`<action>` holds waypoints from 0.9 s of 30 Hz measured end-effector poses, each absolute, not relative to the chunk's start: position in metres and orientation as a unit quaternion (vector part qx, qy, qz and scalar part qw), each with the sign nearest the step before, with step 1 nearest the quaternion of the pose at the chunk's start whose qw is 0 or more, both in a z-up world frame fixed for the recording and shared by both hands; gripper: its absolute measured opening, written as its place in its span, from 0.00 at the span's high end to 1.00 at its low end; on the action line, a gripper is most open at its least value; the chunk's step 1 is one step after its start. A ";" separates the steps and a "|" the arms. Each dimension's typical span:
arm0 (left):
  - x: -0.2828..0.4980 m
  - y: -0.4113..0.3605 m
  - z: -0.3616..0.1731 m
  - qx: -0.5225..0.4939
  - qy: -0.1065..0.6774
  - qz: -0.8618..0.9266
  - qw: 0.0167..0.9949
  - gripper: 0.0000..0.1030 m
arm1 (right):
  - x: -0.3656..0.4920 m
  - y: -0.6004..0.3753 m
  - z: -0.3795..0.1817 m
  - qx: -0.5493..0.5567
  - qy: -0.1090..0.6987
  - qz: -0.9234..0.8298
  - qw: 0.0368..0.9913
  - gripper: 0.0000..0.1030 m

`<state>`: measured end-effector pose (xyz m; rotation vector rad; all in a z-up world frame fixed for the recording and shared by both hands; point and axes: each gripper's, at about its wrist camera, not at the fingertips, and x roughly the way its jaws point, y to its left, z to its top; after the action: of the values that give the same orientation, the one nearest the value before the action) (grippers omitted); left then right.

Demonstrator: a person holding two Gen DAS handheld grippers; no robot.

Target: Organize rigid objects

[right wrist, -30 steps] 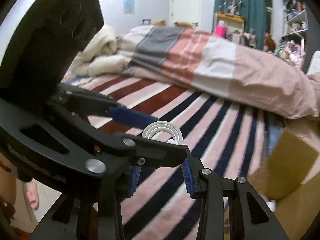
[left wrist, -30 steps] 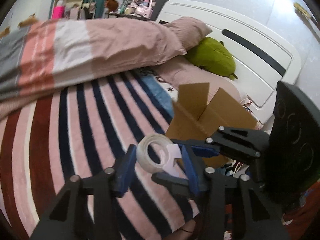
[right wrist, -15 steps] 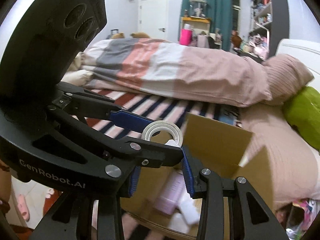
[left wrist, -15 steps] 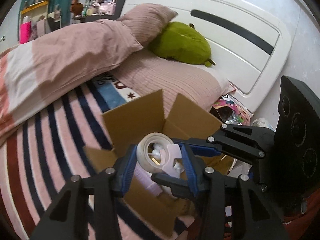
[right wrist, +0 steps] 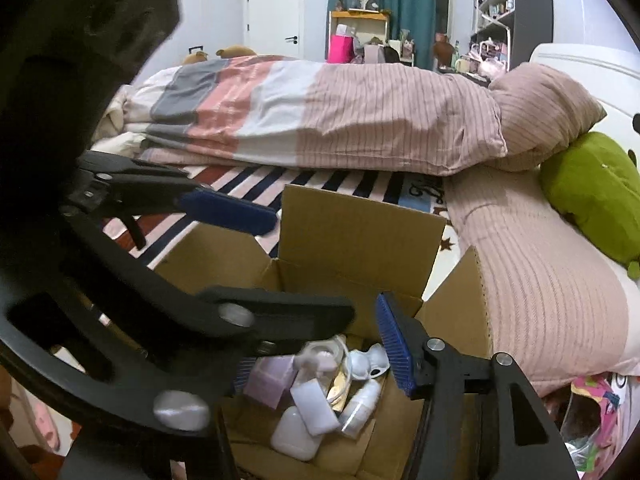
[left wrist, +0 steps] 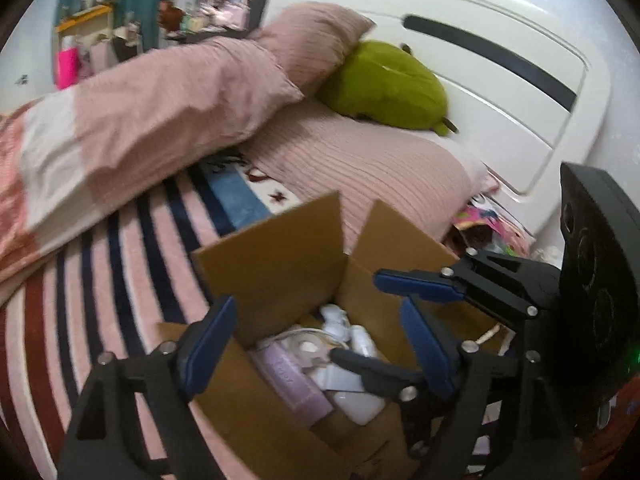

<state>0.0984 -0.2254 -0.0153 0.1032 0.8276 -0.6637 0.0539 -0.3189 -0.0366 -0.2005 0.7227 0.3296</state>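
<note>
One cardboard box (left wrist: 280, 272) stands open on the bed, its flaps up. Inside it lies a small heap: one roll of clear tape (right wrist: 320, 354), one lilac box (right wrist: 270, 380), one white figurine (right wrist: 368, 360) and a few white bottles (right wrist: 360, 404), touching one another; their exact number cannot be told. Two grippers hang over the box. The left gripper (left wrist: 320, 344) has its blue pads (left wrist: 208, 344) spread wide with nothing between them. The right gripper (right wrist: 320, 356) is also spread wide and holds nothing. The surface is a striped bedspread (left wrist: 120, 256) in pink, navy and red. On it lie one patchwork duvet (right wrist: 320, 116), two pink pillows (left wrist: 360, 168) and one green plush toy (left wrist: 384, 84) against a white headboard (left wrist: 500, 64). Beyond are teal curtains (right wrist: 408, 8), a white door (right wrist: 272, 16) and shelves (right wrist: 492, 12).
</note>
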 end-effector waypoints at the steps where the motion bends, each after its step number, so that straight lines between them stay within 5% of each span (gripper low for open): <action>1: 0.096 -0.221 -0.013 0.046 0.389 -0.309 0.867 0.20 | 0.053 -0.319 -0.036 -0.094 0.350 0.163 0.918 0.50; 4: 0.084 -0.202 -0.002 0.038 0.364 -0.274 0.890 0.18 | 0.050 -0.320 -0.031 -0.086 0.340 0.174 0.920 0.46; 14: 0.037 -0.113 0.027 0.007 0.301 -0.125 0.945 0.18 | 0.025 -0.307 0.000 -0.052 0.261 0.241 0.933 0.01; 27: 0.012 -0.046 0.023 -0.017 0.289 -0.050 0.956 0.18 | 0.033 -0.291 0.006 -0.046 0.258 0.266 0.928 0.00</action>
<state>0.0115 -0.0465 0.0228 -0.0339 0.5863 -0.1015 0.0328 -0.2915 0.0064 -0.0944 0.5297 0.5453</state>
